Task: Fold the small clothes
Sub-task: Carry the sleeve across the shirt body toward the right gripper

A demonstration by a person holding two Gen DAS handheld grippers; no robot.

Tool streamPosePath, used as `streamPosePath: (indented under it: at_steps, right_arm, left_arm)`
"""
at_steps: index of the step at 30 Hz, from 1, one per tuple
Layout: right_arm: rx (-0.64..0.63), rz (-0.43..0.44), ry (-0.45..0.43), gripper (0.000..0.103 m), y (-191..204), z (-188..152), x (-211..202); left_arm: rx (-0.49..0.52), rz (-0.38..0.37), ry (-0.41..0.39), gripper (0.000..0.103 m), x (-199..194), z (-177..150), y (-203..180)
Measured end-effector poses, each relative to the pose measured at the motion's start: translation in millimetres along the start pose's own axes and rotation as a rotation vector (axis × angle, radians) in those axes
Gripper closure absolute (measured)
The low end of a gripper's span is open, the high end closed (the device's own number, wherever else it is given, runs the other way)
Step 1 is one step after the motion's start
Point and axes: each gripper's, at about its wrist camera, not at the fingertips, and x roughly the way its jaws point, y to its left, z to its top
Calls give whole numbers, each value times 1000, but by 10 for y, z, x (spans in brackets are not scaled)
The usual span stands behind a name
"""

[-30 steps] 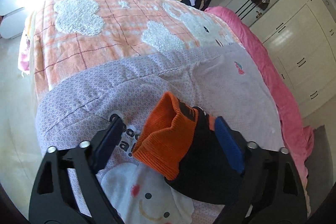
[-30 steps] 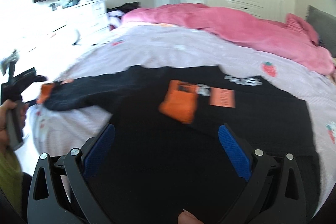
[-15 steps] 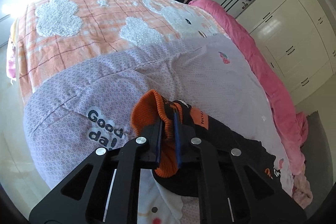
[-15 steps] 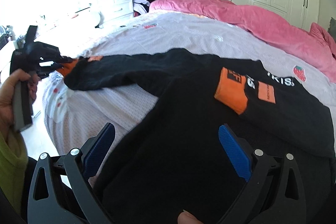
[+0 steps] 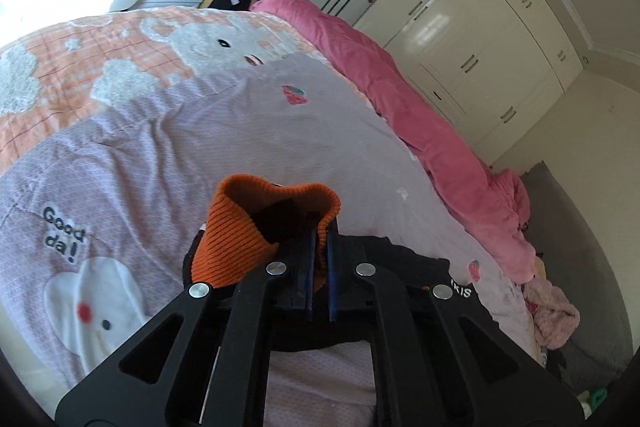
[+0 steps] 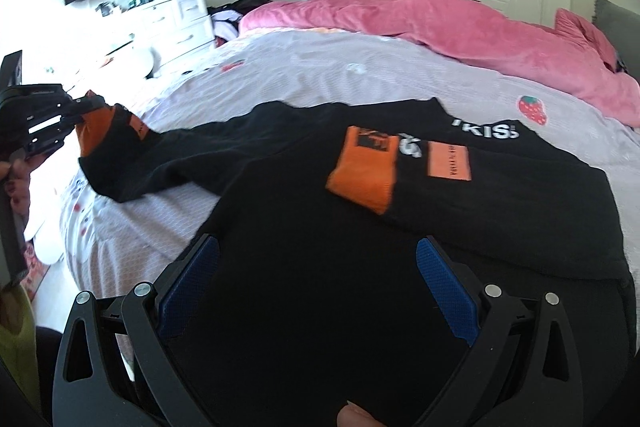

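Your left gripper (image 5: 319,247) is clenched on the sleeve's orange cuff (image 5: 256,223), lifted off the lilac bedspread (image 5: 200,131) so it can swing inward — the black sweater (image 6: 360,227) lies flat mid-bed, other sleeve already folded across — your right gripper (image 6: 318,291) hovers released above its hem

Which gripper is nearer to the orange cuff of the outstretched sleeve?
Left. The left gripper is shut on the orange cuff, holding it above the bed. The right gripper hangs open over the black sweater body, well away from that cuff.
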Motion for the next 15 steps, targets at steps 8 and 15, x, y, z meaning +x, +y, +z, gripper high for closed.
streamPosePath:
  at_steps: [8,15]
  right_arm:
    - [102,-62,-20,5,-480,42,-111]
    - [222,-128,-52,5,-953,58,-261]
  left_arm:
    - [115,-77,93,103,357,-273,-680]
    - [203,-125,196,103,677,-661,-1232]
